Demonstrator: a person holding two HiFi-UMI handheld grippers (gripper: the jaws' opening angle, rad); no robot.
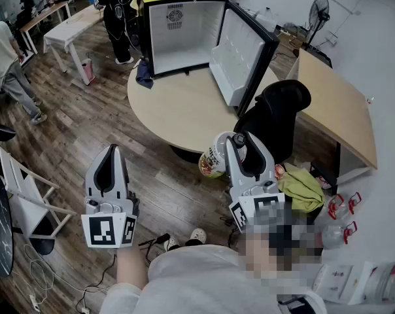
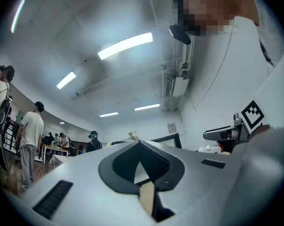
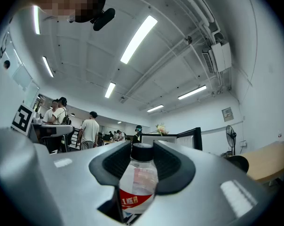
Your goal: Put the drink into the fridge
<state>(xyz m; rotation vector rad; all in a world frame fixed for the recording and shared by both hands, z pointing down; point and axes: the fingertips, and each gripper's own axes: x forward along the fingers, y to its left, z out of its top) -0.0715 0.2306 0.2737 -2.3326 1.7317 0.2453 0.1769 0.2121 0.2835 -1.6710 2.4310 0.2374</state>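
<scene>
A clear drink bottle (image 1: 212, 157) with a black cap and a red-and-white label sits between the jaws of my right gripper (image 1: 242, 142), which is shut on it. In the right gripper view the bottle (image 3: 136, 185) stands upright between the dark pads (image 3: 106, 161). My left gripper (image 1: 111, 150) hangs over the wooden floor to the left, shut with nothing in it; its pads (image 2: 118, 166) meet in the left gripper view. A small black fridge (image 1: 184, 34) with a white inside stands on the round table (image 1: 178, 113) ahead, with its door (image 1: 240, 54) swung open to the right.
A black office chair (image 1: 279, 110) stands between me and the table's right side. A wooden desk (image 1: 335, 103) and a fan (image 1: 318, 12) are at the right. A white folding chair (image 1: 21, 188) is at the left. People stand by white tables (image 1: 70, 28) at the back left.
</scene>
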